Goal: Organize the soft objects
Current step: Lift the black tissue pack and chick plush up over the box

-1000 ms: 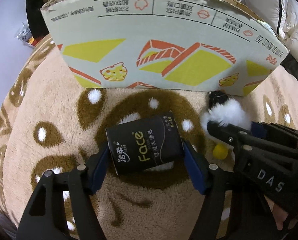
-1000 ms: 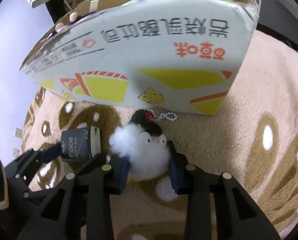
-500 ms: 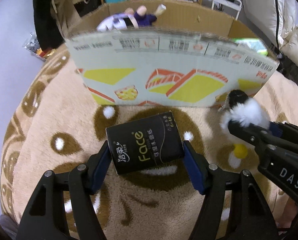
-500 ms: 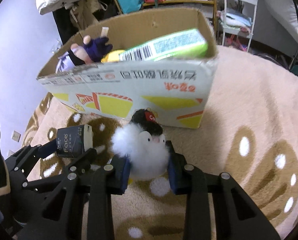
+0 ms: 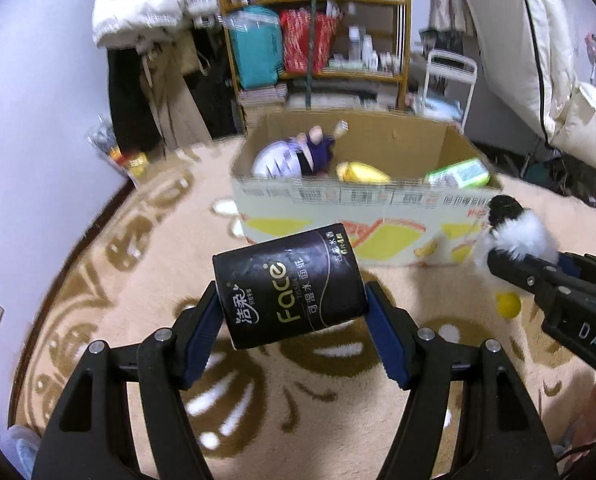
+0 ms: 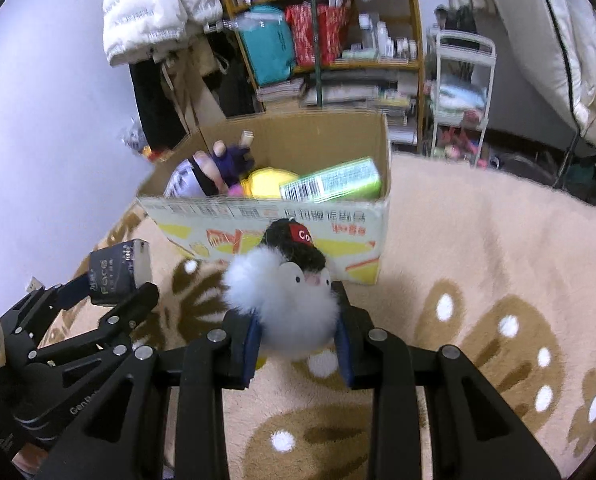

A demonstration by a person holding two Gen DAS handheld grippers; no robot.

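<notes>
The left gripper (image 5: 292, 316) is clenching a black tissue pack (image 5: 290, 290) between its blue pads, holding it up off the carpet (image 5: 98, 280). Seen from the left wrist, the pack is lying crosswise, its long axis running from one finger to the other and tilting slightly up to the right. The cardboard box (image 5: 361, 216) is sitting straight ahead and beyond it, open top facing up, already holding a purple-and-white doll (image 5: 294, 156), something yellow and a green carton (image 5: 457, 172). Off to the right, the right gripper's black fingers are reaching in with a fluffy white toy (image 5: 517, 236), close beside the box's near wall.

From the right wrist, the right gripper (image 6: 296, 336) is squeezing that white plush penguin with a black cap (image 6: 286, 300) firmly by its sides, upright and facing the camera. The box (image 6: 337, 216) is directly ahead, its near wall just behind the toy and its right corner in line with this gripper. The left gripper (image 6: 110, 280) is carrying the tissue pack (image 6: 118, 270) off to the left, level with the box's left end. The right side looks slightly nearer the opening; both loads seem to need lifting forward over the near wall.
</notes>
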